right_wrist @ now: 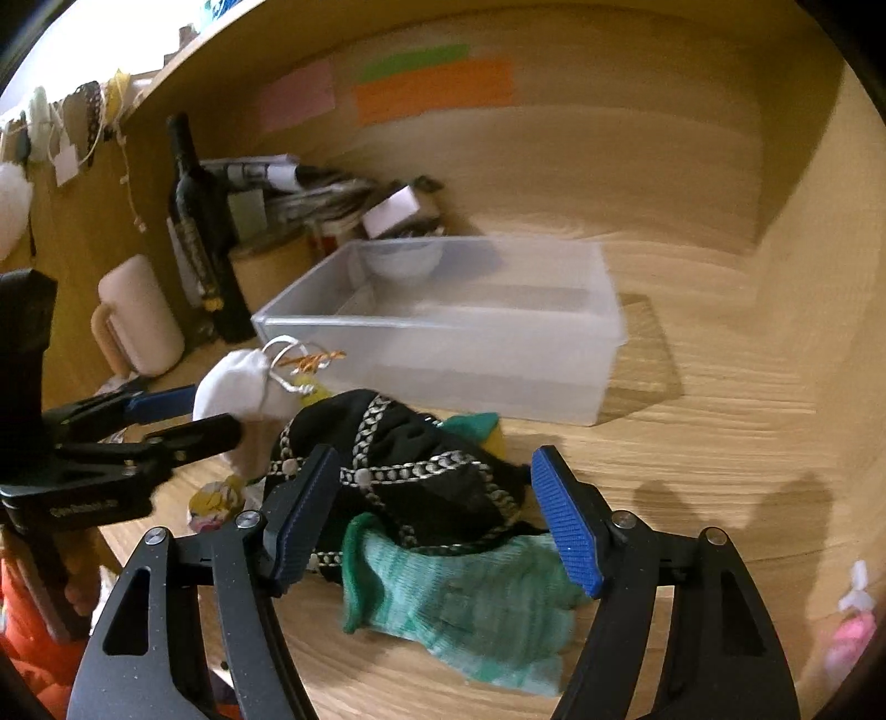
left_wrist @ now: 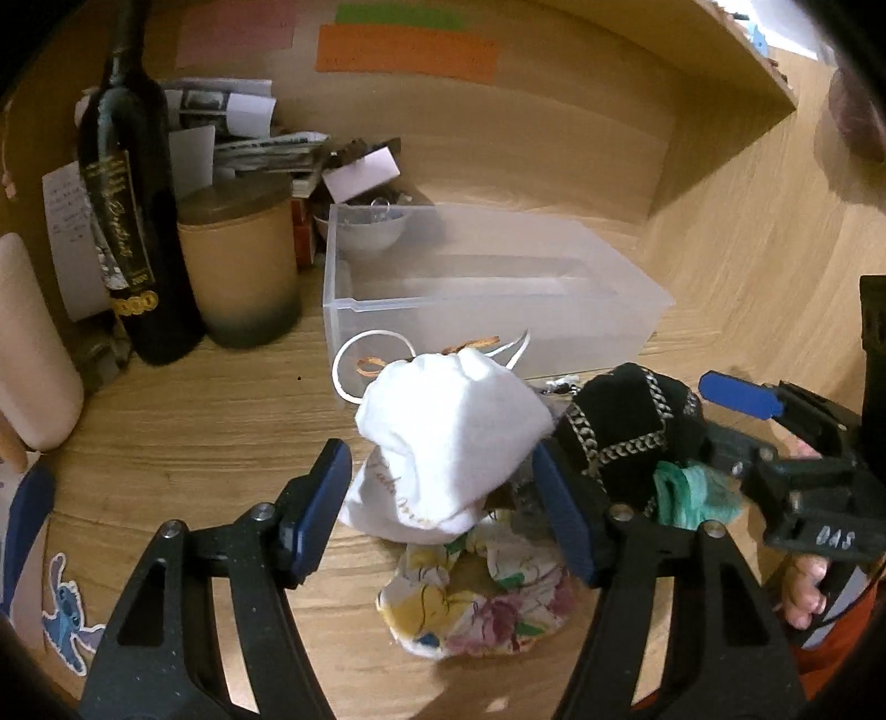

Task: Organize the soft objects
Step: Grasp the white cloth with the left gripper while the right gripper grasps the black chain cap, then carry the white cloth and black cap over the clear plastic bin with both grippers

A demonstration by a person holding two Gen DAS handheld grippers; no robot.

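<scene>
A pile of soft things lies on the wooden desk in front of a clear plastic bin (left_wrist: 487, 310) (right_wrist: 443, 338). A white drawstring pouch (left_wrist: 451, 437) (right_wrist: 238, 387) sits between the fingers of my open left gripper (left_wrist: 443, 515). Under it lies a floral cloth (left_wrist: 482, 598) (right_wrist: 213, 501). A black cap with braided trim (left_wrist: 626, 421) (right_wrist: 398, 471) and a green sock (right_wrist: 459, 598) (left_wrist: 692, 493) lie between the fingers of my open right gripper (right_wrist: 437, 520). The right gripper also shows at the right in the left wrist view (left_wrist: 775, 437).
A dark wine bottle (left_wrist: 133, 221), a tan jar (left_wrist: 243, 266), a cream mug (right_wrist: 138, 315), papers and a white bowl (left_wrist: 368, 230) crowd the back left. A wooden wall with coloured notes (left_wrist: 404, 50) stands behind; a shelf side stands at the right.
</scene>
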